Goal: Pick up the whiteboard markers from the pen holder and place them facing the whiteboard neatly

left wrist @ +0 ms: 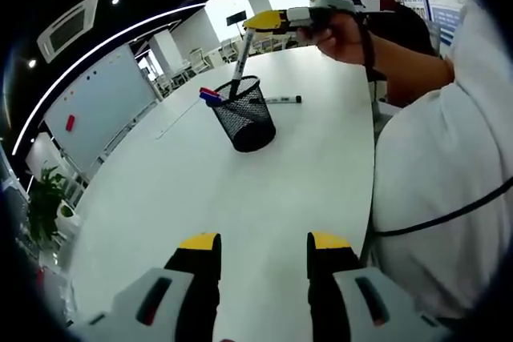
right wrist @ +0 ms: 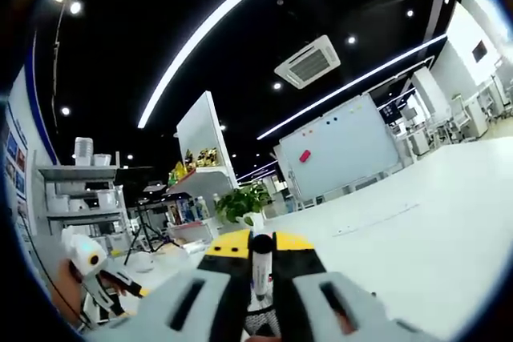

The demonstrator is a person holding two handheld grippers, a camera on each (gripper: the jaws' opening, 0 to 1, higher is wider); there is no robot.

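A black mesh pen holder [left wrist: 247,114] stands on the white table [left wrist: 200,198]. Blue and red marker caps [left wrist: 210,95] poke out of its left rim. My right gripper [left wrist: 258,22] hovers above the holder, shut on the top of a grey marker [left wrist: 240,60] whose lower end reaches down to the rim. That same marker [right wrist: 260,266] stands upright between the right gripper [right wrist: 260,246]'s yellow-tipped jaws. Another marker [left wrist: 282,100] lies flat on the table behind the holder. My left gripper [left wrist: 264,246] is low over the near table, open and holding nothing.
A large whiteboard [left wrist: 100,106] stands beyond the table's left side, with a potted plant [left wrist: 44,198] near it. The whiteboard [right wrist: 349,154] appears again far off, beside shelves [right wrist: 200,154]. A person's white sleeve [left wrist: 449,182] and hand [left wrist: 345,34] take up the right.
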